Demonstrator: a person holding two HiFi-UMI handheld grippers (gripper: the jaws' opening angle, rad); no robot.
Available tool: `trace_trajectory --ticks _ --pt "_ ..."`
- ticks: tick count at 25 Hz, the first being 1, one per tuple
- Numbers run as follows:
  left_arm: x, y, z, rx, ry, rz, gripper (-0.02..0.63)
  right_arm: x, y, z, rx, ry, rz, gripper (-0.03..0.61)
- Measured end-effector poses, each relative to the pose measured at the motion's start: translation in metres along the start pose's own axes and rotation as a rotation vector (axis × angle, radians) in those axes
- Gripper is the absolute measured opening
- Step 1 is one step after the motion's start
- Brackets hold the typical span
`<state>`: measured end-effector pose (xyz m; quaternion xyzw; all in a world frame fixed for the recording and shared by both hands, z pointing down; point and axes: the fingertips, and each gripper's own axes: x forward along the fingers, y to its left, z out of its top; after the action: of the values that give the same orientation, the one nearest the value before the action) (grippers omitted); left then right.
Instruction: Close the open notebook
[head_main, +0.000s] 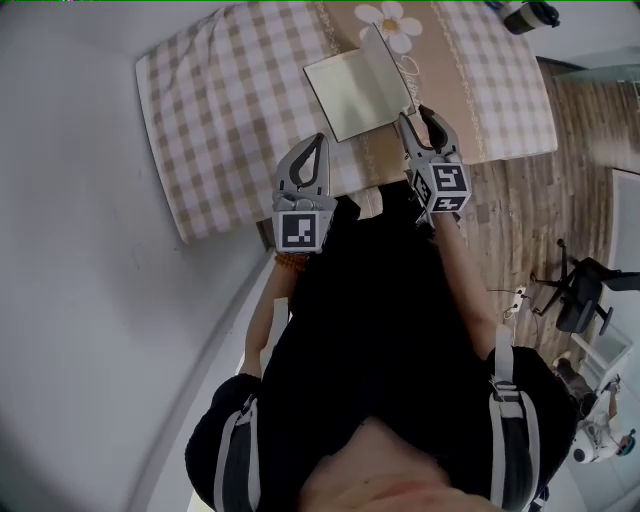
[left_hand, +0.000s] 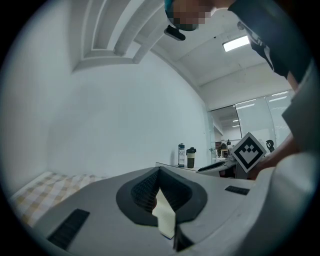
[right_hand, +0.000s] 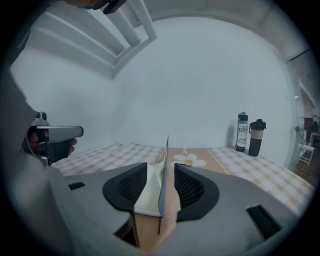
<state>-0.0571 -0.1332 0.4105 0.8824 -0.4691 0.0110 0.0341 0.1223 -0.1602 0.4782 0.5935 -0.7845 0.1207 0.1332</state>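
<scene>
Both grippers level at the tabletop's near edge, notebook half open

The left gripper (head_main: 320, 141) is held level off the notebook's (head_main: 350, 95) near left corner, its jaws pressed together at the tips and pinching nothing I can make out. The right gripper (head_main: 413, 113) tilts slightly down with its jaws spread either side of the raised cover (right_hand: 165, 170), not squeezing it. The notebook lies on the checked tabletop (head_main: 230, 110), midway along the near edge, pale pages flat and the right cover upright.

A plain white wall (head_main: 70, 250) borders the table, which is covered by a checked tablecloth (head_main: 220, 110). The floor (head_main: 530, 220) is wood-pattern planking and carries a black office chair (head_main: 585, 290). One ceiling light panel (left_hand: 236, 43) is lit.
</scene>
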Motion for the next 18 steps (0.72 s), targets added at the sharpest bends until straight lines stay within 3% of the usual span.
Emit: trace_trajectory --ticks 3,6,11,18 --pt "0.004 0.004 -0.002 0.006 -0.014 0.004 0.011 0.008 -0.002 -0.005 -0.003 0.009 0.000 0.165" --pt "0.008 0.010 -0.014 0.022 0.012 0.022 0.012 0.013 -0.012 -0.009 0.006 0.000 -0.024 0.051" --pt "0.019 0.011 -0.015 0.014 -0.007 0.051 0.012 0.015 -0.022 -0.008 0.078 -0.019 0.007 0.026" --pt "0.029 0.008 -0.017 0.027 0.011 0.024 0.012 0.018 -0.024 -0.009 0.166 -0.030 0.069 0.021"
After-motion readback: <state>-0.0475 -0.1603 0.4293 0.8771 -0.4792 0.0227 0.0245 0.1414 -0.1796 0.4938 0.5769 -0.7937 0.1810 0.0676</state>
